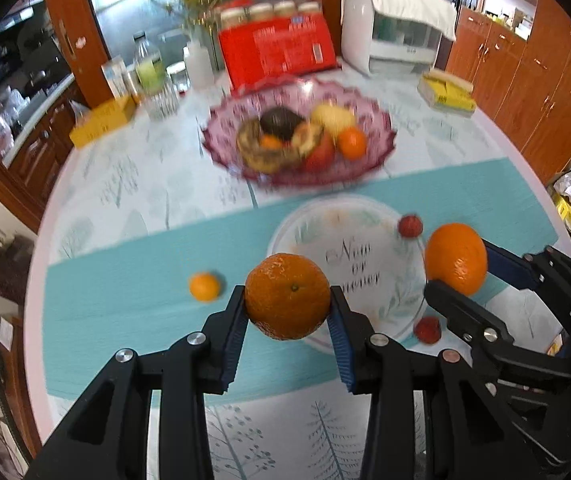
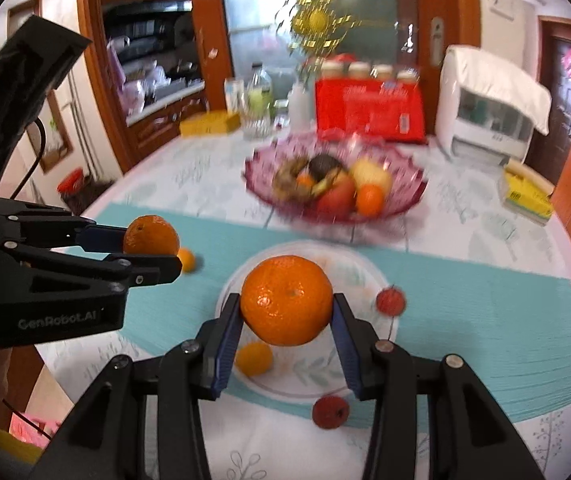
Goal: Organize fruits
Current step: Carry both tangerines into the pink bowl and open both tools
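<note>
My left gripper (image 1: 287, 312) is shut on an orange (image 1: 287, 295), held above the teal mat left of the white plate (image 1: 349, 240). It also shows in the right wrist view (image 2: 150, 250) with its orange (image 2: 151, 235). My right gripper (image 2: 286, 316) is shut on another orange (image 2: 286, 300) above the plate (image 2: 305, 376); it shows in the left wrist view (image 1: 459, 276) with its orange (image 1: 456, 258). Two small red fruits (image 2: 391, 300) (image 2: 330, 411) lie by the plate rim. A small yellow-orange fruit (image 2: 254, 358) lies on the plate, another (image 1: 204, 287) on the mat.
A pink glass bowl (image 1: 221, 116) holding several fruits stands behind the plate. Further back are a red box (image 1: 281, 52), bottles and jars (image 1: 153, 76), a white appliance (image 1: 393, 28) and yellow boxes (image 1: 445, 92) (image 1: 101, 120). The round table edge curves at left.
</note>
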Demonstrator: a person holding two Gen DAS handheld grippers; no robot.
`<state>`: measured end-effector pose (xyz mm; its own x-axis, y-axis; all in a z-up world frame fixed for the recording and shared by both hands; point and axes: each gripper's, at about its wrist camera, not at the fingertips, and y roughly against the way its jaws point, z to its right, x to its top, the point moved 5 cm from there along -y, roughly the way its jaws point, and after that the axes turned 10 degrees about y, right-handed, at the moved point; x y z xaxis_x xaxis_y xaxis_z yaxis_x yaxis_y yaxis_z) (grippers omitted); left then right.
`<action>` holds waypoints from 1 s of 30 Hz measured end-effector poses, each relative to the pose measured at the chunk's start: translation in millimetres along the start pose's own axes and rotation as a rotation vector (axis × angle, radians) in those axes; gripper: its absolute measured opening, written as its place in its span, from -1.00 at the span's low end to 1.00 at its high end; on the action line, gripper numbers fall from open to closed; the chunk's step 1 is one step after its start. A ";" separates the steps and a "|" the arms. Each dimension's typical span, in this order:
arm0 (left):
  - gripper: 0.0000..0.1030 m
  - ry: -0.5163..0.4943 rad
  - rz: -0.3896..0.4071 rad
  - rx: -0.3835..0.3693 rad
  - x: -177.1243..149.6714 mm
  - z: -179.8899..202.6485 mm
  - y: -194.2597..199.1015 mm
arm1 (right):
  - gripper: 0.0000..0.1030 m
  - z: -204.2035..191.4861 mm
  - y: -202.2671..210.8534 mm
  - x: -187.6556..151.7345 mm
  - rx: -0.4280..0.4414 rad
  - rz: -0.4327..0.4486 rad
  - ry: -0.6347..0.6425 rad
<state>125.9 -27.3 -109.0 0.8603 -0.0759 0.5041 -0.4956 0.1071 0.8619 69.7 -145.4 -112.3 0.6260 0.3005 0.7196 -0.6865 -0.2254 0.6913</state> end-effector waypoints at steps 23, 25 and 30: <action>-0.26 -0.013 0.239 -0.023 162.2 -5.2 35.0 | -0.13 79.8 14.7 140.4 -0.207 0.162 -0.131; -0.26 -0.006 0.239 -0.028 173.0 -7.9 24.0 | -0.13 89.3 4.2 147.5 -0.210 0.153 -0.147; -0.25 0.018 0.215 -0.034 192.3 -16.0 -15.0 | -0.13 110.8 -29.4 153.2 -0.208 0.098 -0.210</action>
<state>300.6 -27.6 -25.9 0.7374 -0.0302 0.6748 -0.6638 0.1526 0.7322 226.8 -195.4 -15.1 0.6013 0.0834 0.7947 -0.7946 -0.0424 0.6057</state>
